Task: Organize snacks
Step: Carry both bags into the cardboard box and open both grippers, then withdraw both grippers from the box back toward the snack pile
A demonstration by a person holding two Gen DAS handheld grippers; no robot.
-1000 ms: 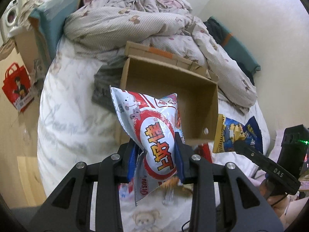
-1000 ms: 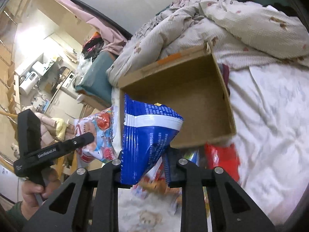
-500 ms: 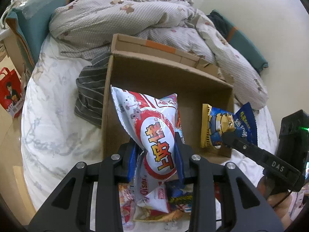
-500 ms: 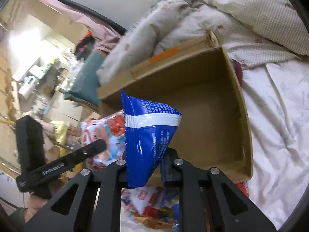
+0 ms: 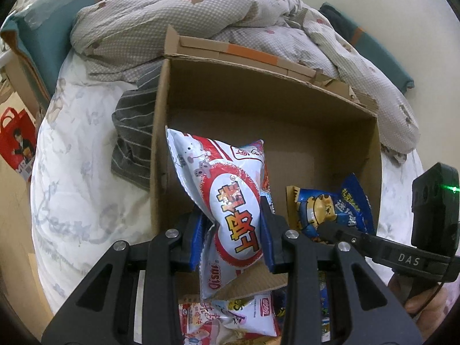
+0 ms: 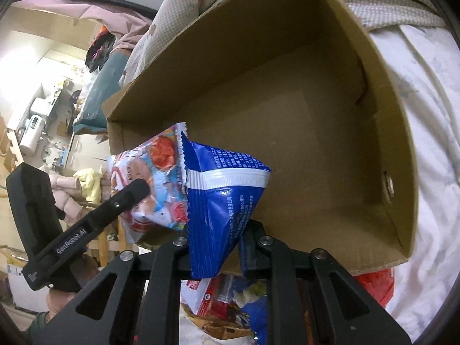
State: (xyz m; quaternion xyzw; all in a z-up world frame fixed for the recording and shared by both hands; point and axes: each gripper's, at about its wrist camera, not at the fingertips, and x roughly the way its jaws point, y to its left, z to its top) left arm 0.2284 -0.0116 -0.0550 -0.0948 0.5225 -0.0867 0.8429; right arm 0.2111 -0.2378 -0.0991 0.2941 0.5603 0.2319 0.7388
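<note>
My left gripper (image 5: 233, 230) is shut on a white and red snack bag (image 5: 227, 201) and holds it over the near left part of the open cardboard box (image 5: 287, 109). My right gripper (image 6: 215, 247) is shut on a blue snack bag (image 6: 221, 201) and holds it over the box's (image 6: 316, 143) near edge. The blue bag also shows in the left wrist view (image 5: 330, 207), at the box's near right. The white and red bag also shows in the right wrist view (image 6: 152, 184), to the left. The box floor looks bare.
Several loose snack packs (image 5: 238, 319) lie on the bed in front of the box, also in the right wrist view (image 6: 230, 296). A rumpled quilt (image 5: 201, 8) lies behind the box, a striped cloth (image 5: 132, 135) to its left. The white sheet (image 6: 431, 115) spreads to the right.
Both grippers have moved forward with their bags, from in front of the box to over its near edge. The box now fills more of both views.
</note>
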